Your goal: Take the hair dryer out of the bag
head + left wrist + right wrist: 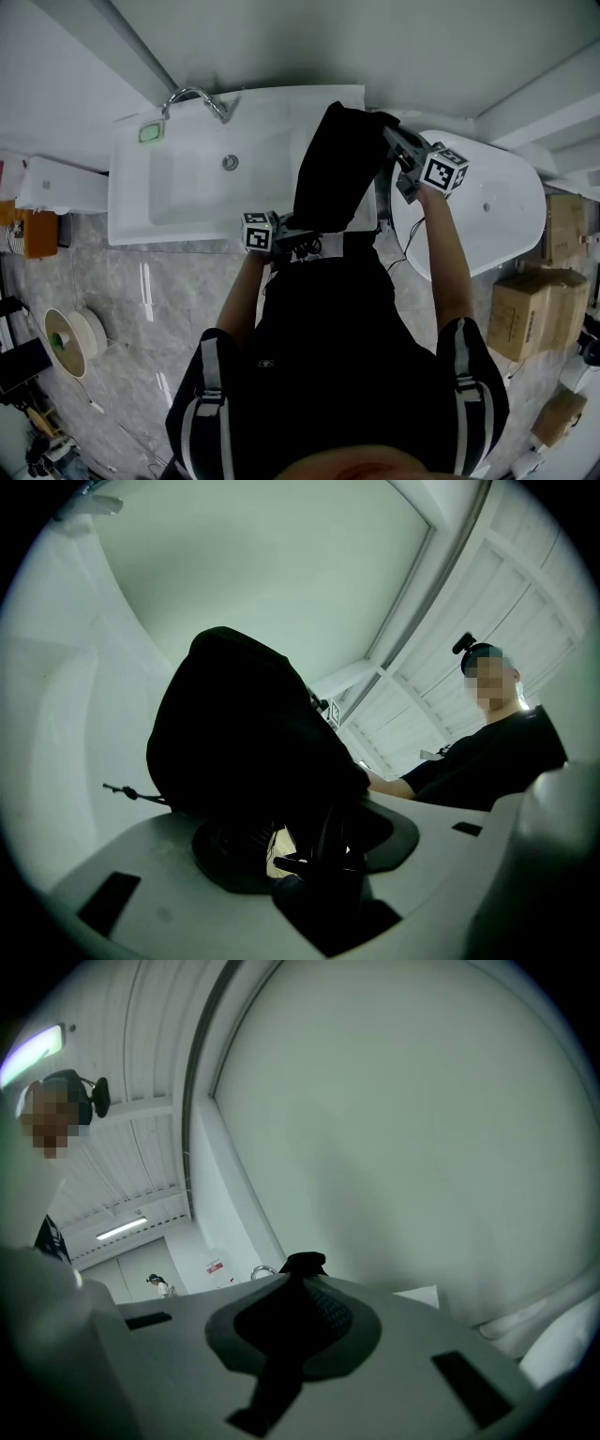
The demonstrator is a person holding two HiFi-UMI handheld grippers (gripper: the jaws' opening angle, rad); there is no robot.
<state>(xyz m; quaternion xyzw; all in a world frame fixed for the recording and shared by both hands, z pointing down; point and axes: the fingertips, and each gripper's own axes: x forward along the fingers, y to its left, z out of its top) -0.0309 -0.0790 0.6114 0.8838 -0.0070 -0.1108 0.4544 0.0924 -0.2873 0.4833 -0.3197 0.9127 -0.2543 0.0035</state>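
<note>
In the head view a black fabric bag (335, 169) hangs stretched between the two grippers over the edge of a sink. My right gripper (390, 137) is shut on the bag's top corner. In the right gripper view a fold of the bag (302, 1309) is nipped between the jaws. My left gripper (300, 240) is at the bag's lower end. In the left gripper view the bag (244, 738) bulges above the jaws. The left gripper (316, 857) grips a dark bulky thing, apparently the hair dryer (323, 841), mostly hidden in shadow. A thin black cord (405, 246) dangles below.
Under the bag is a white sink (187, 183) with a chrome tap (194, 95). A white bathtub (511, 206) stands to the right, and cardboard boxes (530, 309) are stacked beyond it. A roll (70, 337) lies on the tiled floor at the left.
</note>
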